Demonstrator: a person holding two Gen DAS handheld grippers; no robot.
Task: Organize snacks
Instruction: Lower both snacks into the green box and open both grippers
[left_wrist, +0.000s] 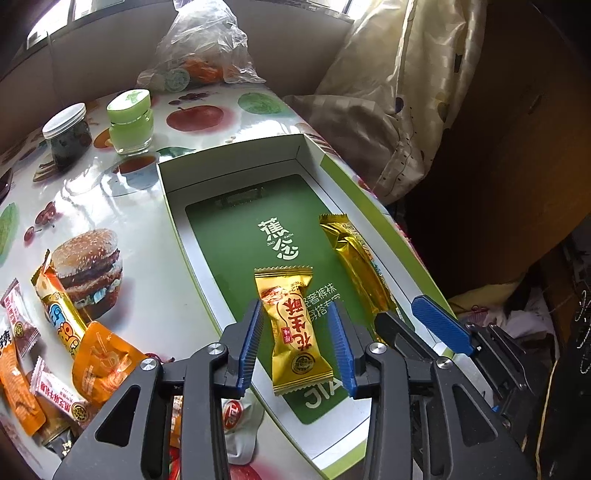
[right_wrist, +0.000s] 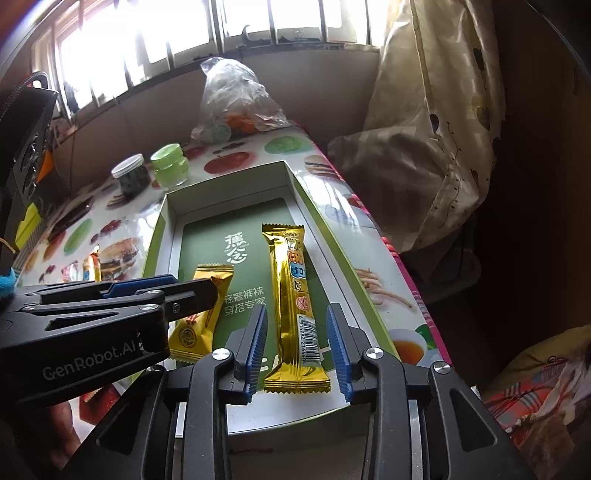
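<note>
Left wrist view: left gripper (left_wrist: 299, 341) released, blue pads apart with visible gaps on both sides of the short gold candy packet (left_wrist: 293, 330). Packet lies flat on the green floor of the open box (left_wrist: 236, 236), between the fingers, not pinched. Its long axis runs roughly along the fingers, near crimped end toward the camera, far end pointing up the box and tilted slightly left. To its right lies the long gold snack bar (left_wrist: 356, 264), also flat in the box, long axis running away from the camera and leaning left at the far end. Right gripper (left_wrist: 410, 317) sits at the bar's near end, seen from the side. Loose snacks pile (left_wrist: 48, 354) on the fruit-print table (left_wrist: 122, 206) left of the box. Green jar (left_wrist: 130, 122), dark jar (left_wrist: 68, 134) and plastic bag (left_wrist: 201, 48) at the far end of the table.

Right wrist view: right gripper (right_wrist: 298, 343) released, pads clear of the long gold snack bar (right_wrist: 291, 310) on both sides. Bar lies flat in the box (right_wrist: 314, 206), near end with barcode between the fingers, long axis in line with the fingers, far end pointing to the box's back wall. Left gripper (right_wrist: 207, 291) enters from the left over the short gold candy packet (right_wrist: 201, 314), which lies just left of the bar, apart from it, leaning right at its far end.
</note>
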